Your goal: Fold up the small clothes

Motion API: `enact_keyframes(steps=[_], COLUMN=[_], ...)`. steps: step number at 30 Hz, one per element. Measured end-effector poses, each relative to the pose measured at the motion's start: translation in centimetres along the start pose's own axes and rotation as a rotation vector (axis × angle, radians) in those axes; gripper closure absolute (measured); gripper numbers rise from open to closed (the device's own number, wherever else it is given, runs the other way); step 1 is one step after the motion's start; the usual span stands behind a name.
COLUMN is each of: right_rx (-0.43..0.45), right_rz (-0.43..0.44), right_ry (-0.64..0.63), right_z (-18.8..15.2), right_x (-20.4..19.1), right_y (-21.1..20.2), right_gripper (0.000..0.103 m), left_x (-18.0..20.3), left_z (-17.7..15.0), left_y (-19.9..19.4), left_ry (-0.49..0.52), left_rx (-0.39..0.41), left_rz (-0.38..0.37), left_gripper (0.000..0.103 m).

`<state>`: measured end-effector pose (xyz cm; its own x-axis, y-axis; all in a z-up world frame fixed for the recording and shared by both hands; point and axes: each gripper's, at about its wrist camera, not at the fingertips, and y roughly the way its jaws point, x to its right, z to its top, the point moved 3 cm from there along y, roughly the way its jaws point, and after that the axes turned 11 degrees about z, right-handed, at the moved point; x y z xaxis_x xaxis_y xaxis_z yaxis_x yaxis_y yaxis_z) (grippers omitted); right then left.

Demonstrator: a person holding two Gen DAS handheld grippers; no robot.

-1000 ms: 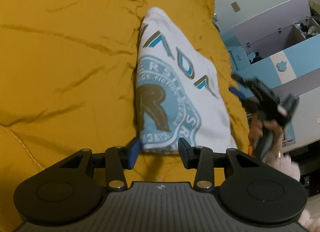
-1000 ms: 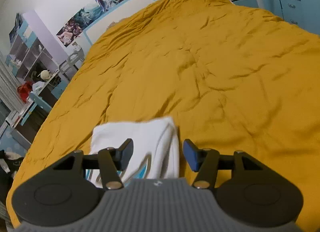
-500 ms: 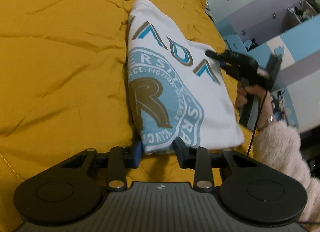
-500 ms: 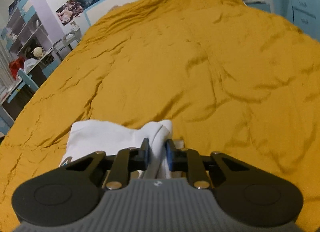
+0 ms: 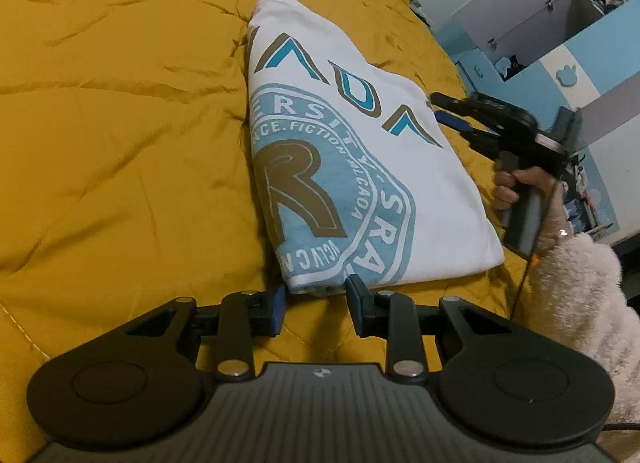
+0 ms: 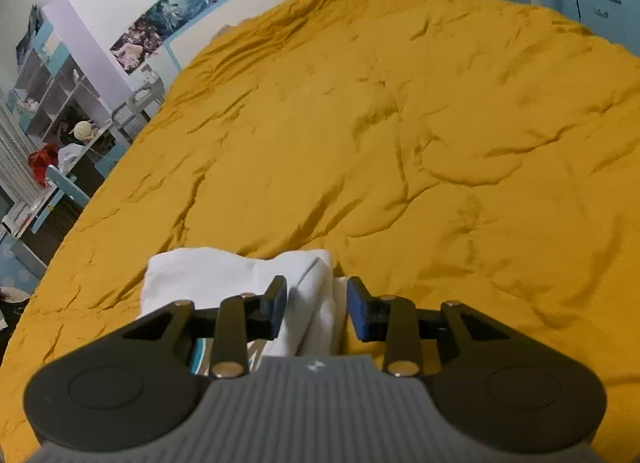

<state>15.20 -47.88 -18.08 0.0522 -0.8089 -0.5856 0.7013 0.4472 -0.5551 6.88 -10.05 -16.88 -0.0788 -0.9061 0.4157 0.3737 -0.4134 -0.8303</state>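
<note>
A white T-shirt [image 5: 352,167] with a blue and brown round print lies folded into a narrow rectangle on the yellow bedspread [image 5: 120,135]. My left gripper [image 5: 316,303] is open, its fingers on either side of the shirt's near corner. My right gripper [image 6: 316,303] is open, with a bunched fold of the shirt [image 6: 312,295] between its fingers. It also shows in the left wrist view [image 5: 444,111], at the shirt's right edge, held by a hand in a fluffy sleeve.
The bedspread [image 6: 400,123] stretches wide and wrinkled beyond the shirt. Shelves and a desk with a chair [image 6: 60,183] stand past the bed's left edge. Blue and white cupboards [image 5: 560,43] stand beyond the bed's right side.
Both grippers closed in on the shirt half a second ago and have now opened again. The right gripper has stayed at the shirt's edge.
</note>
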Motion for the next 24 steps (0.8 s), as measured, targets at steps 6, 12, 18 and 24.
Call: enact_keyframes(steps=[6,12,18,24], right_rx=[0.023,-0.019,-0.109,-0.199], right_rz=[0.015,0.078,0.233,0.298], right_ry=[0.008,0.003,0.077,0.182], right_z=[-0.2,-1.4,-2.5,-3.6], right_x=[0.2,0.6,1.7,3.0], right_y=[-4.2,-6.7,-6.8,-3.9], right_gripper=[0.061,0.038,0.031,0.028], left_x=[0.1,-0.6,-4.0,-5.4], left_z=[-0.2,0.2,1.6,2.1], left_y=[-0.6,-2.0,-3.0,-0.2], left_ry=[0.008,-0.009,-0.147,-0.24], left_rx=[0.005,0.021,0.048,-0.04], left_rz=[0.011,-0.013,-0.055,-0.147], left_gripper=[0.069,0.068,0.062,0.062])
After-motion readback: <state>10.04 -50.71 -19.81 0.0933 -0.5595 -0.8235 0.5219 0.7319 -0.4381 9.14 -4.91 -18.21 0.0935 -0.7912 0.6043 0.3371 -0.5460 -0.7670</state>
